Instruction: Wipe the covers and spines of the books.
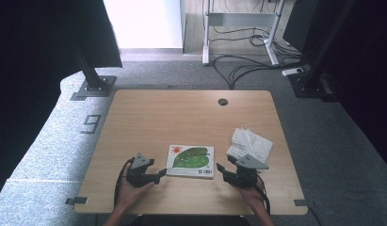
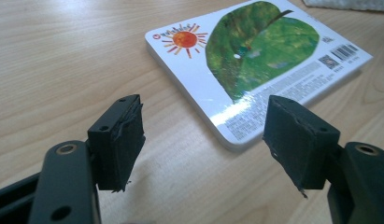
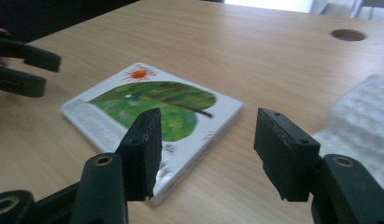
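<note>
Book (image 1: 190,161) flat between left gripper (image 1: 159,175) and right gripper (image 1: 221,169); fingers apart, empty.

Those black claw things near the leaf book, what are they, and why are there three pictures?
They are tools, not robot hands. A person sits at the wooden table and holds one hand-held gripper in each hand: the left hand-held gripper and the right hand-held gripper. Each has two black jaws that can pinch things.

One picture comes from a camera up high, looking down at the table. The other two come from small cameras riding on the grippers, so you look out between the jaws.

On the table lies a flat book with a green leaf and an orange sun on it. Beside it, by the right gripper, lies a white bumpy cloth.

Nothing is held. Both pairs of jaws stand open, one at each side of the book.
</note>
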